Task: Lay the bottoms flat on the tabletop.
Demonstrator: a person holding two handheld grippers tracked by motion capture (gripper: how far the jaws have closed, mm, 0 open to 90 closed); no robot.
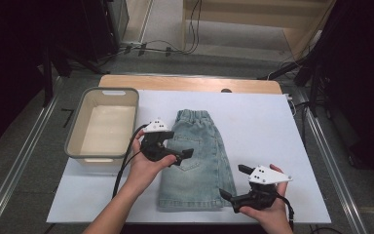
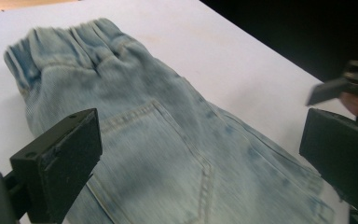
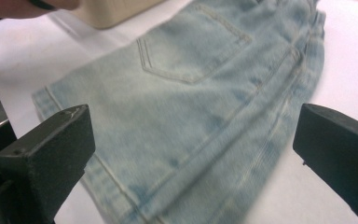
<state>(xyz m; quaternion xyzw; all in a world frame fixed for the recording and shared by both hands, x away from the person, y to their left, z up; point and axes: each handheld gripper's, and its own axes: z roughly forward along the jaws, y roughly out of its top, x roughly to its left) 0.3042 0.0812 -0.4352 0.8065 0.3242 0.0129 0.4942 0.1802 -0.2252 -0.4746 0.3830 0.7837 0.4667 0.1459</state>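
**Both claws spread over the shorts**

While the denim shorts are lying folded flat on the white desk, I am holding my right claw apart beside their hem, my left claw apart above their pocket, the bin sitting farther left.

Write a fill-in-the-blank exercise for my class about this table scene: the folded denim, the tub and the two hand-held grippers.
1. The folded denim shorts lie on a ____ board.
2. The beige tub stands to the ____ of the shorts in the high view.
3. The jaws of the left gripper and the right gripper are ____, with nothing held.
4. The shorts' elastic waistband points ____ from the person.

Missing words: white; left; open; away
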